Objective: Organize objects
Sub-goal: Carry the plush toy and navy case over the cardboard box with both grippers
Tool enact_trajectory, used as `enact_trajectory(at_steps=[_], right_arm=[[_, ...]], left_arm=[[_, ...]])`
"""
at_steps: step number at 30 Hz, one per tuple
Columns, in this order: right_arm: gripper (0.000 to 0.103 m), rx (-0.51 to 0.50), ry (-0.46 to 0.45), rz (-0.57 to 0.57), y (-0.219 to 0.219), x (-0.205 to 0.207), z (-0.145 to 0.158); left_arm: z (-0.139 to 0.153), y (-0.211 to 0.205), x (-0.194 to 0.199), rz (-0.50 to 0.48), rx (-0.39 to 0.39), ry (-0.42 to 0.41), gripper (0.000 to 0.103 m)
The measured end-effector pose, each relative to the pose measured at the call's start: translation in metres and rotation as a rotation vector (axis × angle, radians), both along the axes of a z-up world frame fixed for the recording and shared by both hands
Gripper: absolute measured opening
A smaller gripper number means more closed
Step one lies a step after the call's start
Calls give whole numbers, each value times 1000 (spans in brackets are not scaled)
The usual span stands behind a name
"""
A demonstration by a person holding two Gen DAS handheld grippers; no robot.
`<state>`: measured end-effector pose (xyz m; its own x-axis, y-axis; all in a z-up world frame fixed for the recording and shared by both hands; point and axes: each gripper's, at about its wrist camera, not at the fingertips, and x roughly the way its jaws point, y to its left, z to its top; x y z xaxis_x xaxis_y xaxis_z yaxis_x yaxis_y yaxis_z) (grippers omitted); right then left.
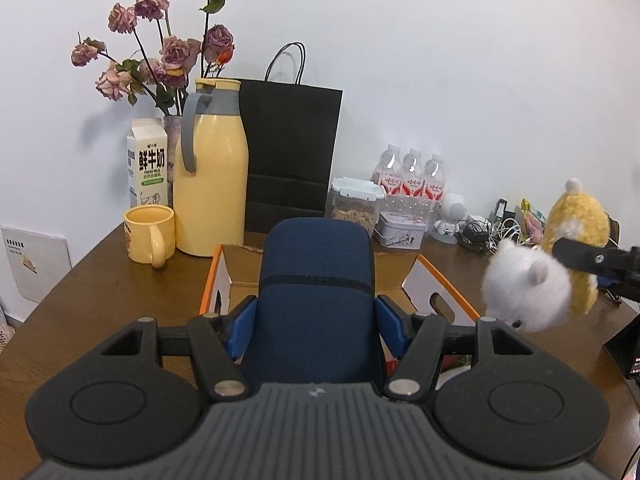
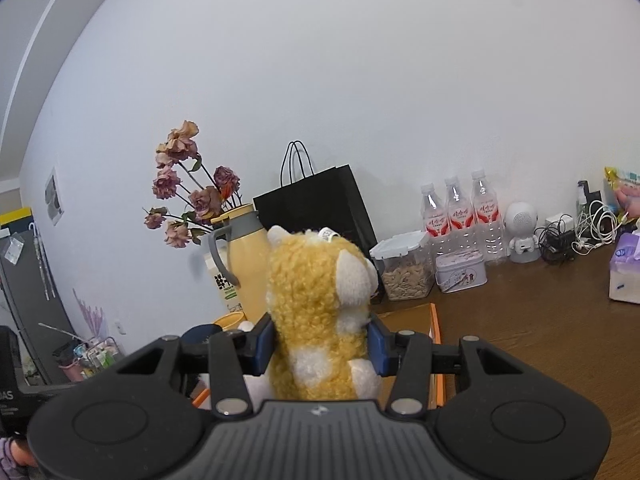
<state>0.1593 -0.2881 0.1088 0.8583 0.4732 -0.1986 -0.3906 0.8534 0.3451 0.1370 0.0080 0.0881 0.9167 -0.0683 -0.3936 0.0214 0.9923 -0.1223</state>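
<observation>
My left gripper (image 1: 316,324) is shut on a dark blue fabric case (image 1: 316,280) and holds it above an open cardboard box (image 1: 440,284) with orange edges and white walls. My right gripper (image 2: 320,344) is shut on a yellow and white plush dog (image 2: 316,304), held up over the box's right side (image 2: 434,332). In the left wrist view the plush dog (image 1: 536,280) hangs at the right, head down, with the right gripper's finger (image 1: 580,258) across it.
On the brown table (image 1: 100,288) stand a yellow mug (image 1: 150,234), yellow thermos jug (image 1: 210,172), milk carton (image 1: 147,162), vase of dried roses (image 1: 160,44), black paper bag (image 1: 290,152), snack container (image 1: 354,206), tin (image 1: 400,230), three water bottles (image 1: 410,178), a small white robot (image 1: 450,218), cables (image 1: 480,234) and a tissue pack (image 2: 624,268).
</observation>
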Motion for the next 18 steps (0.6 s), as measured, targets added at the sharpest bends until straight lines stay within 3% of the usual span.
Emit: enact_trajectory(at_steps=[10,18], right_arm=[[45,-14,186,-10,29,100,-16],[45,-98,360,-25,63,167,-66]], left_arm=[[2,-5,68,41,10,50,64],[-45,-3,146,100,26,237,64]])
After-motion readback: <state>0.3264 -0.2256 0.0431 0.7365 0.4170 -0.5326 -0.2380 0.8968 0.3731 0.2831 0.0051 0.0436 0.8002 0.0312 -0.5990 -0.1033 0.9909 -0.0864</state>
